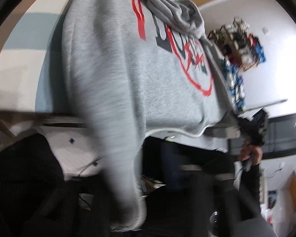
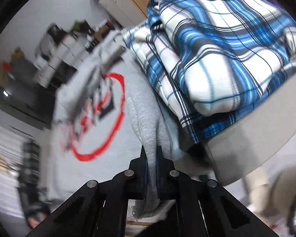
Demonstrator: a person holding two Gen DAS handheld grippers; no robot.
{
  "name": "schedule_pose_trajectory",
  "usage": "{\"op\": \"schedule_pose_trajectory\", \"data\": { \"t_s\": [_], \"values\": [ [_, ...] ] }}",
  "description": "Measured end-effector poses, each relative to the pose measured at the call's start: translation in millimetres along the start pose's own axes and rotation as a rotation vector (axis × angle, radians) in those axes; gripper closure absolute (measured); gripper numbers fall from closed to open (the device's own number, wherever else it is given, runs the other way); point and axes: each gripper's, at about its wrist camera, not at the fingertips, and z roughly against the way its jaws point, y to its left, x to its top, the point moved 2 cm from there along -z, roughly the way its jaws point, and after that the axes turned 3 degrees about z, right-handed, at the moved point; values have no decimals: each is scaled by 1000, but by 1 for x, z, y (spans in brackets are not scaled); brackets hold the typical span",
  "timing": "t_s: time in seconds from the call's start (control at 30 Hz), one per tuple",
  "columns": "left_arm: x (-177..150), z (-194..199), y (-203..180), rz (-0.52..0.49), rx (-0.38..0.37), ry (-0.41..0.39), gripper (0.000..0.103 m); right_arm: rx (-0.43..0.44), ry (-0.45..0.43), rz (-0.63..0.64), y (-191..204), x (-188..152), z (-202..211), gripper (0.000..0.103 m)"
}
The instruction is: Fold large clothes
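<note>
A grey sweatshirt (image 1: 116,75) with a red and black print lies across the table, its hem and a sleeve hanging over the near edge. In the right wrist view my right gripper (image 2: 151,152) is shut on a grey fold of the sweatshirt (image 2: 146,122); the red circle print lies to the left. The left wrist view shows the right gripper (image 1: 254,136), small and blurred, with a hand under it. My left gripper's fingers are not in view; the hanging sleeve fills the middle of that view.
A folded blue and white plaid shirt (image 2: 217,55) lies on the grey table (image 2: 252,138) just right of the held fold; it also shows in the left wrist view (image 1: 234,86). A pile of mixed clothes (image 1: 240,43) lies beyond. Shelves and boxes stand in the background.
</note>
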Motion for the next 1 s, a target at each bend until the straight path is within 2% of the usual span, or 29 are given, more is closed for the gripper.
{"op": "schedule_pose_trajectory", "data": {
  "t_s": [0.1,0.2,0.37,0.7,0.87,1.0],
  "values": [
    [-2,-1,5,22,41,-13,103,53,-21,-13,-2,-6,8,98],
    [-7,5,14,85,24,-39,103,99,-37,-2,0,-16,15,98],
    [-20,19,11,61,-11,-77,103,169,-49,0,0,-35,27,98],
    [-24,67,12,53,-27,-131,103,284,-47,5,8,-70,43,98],
    [-1,90,7,75,-87,-125,103,355,-43,-31,10,-67,52,98],
    [44,106,-8,96,-129,-146,103,422,-74,-43,30,-28,61,98]
  ]
}}
